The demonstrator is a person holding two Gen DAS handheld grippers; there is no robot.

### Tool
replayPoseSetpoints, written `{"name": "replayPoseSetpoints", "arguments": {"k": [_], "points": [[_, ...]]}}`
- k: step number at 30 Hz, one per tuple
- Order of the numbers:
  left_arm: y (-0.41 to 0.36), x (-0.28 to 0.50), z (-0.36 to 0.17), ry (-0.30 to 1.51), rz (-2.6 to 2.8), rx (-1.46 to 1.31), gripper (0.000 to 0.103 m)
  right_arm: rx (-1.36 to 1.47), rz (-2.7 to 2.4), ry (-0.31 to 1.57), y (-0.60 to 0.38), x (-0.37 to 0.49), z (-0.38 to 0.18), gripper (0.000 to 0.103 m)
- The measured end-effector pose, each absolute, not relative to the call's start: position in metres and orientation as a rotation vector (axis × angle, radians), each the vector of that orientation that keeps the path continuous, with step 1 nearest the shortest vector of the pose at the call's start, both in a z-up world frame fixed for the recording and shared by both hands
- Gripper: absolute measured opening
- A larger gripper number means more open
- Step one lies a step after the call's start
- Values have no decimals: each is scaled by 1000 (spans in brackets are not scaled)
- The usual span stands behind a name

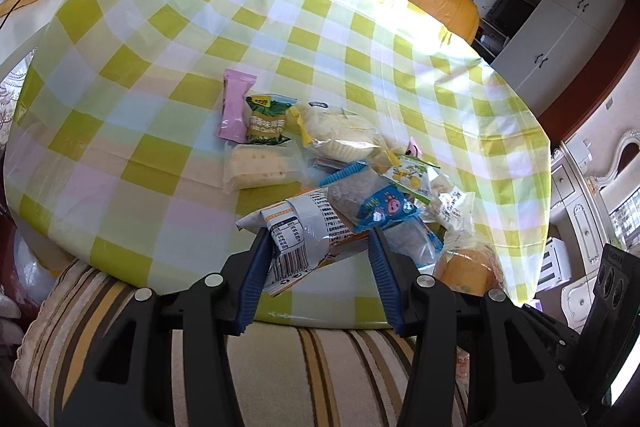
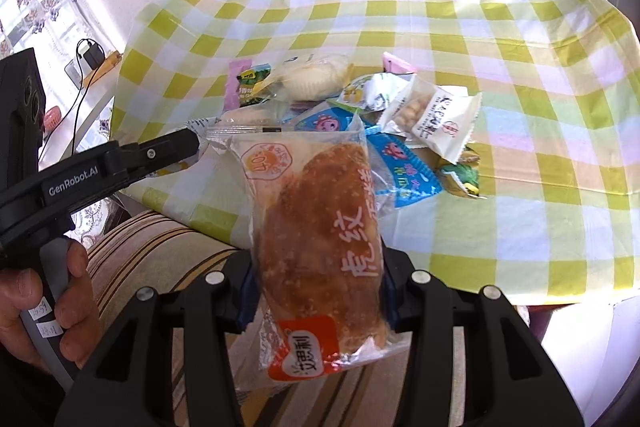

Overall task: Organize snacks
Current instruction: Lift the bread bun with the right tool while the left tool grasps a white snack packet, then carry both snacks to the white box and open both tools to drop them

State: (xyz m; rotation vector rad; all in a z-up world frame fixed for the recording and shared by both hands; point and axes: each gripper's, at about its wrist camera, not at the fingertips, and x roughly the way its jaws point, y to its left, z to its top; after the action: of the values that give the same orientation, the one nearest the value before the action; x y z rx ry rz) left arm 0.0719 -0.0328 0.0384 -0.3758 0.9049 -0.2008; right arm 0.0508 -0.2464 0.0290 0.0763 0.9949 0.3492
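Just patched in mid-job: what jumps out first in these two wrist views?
The packaged brown bread fills the right wrist view, clamped upright in the right gripper over the table's near edge. Next is the jumbled pile of snack packets on the yellow-checked tablecloth. The left gripper sits open around a white barcode packet at the pile's near edge.

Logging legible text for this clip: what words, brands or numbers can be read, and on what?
"GenRobot.AI": side of the left tool.
"虎纹": bread packet held in the right tool.
"Garlic": green packet.
Barcode and nutrition table on the white packet: too small.
Other wrappers: blurred.
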Motion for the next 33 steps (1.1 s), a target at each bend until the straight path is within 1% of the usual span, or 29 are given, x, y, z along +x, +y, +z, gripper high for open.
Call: {"name": "replayPoseSetpoints", "arguments": {"k": [6,14,24,33], "points": [[-77,63,44,916,-301,-316,48,129,267,966,-289,39,37,47],[-145,53,47,937,-437,-223,48,199,122,953,-358,16,33,47],[-233,37,43,983,-619,-107,48,283,-74,964,-443,-16,11,48],[-298,20,32,1033,-760,-8,49,339,-219,987,-495,-40,-11,48]]}}
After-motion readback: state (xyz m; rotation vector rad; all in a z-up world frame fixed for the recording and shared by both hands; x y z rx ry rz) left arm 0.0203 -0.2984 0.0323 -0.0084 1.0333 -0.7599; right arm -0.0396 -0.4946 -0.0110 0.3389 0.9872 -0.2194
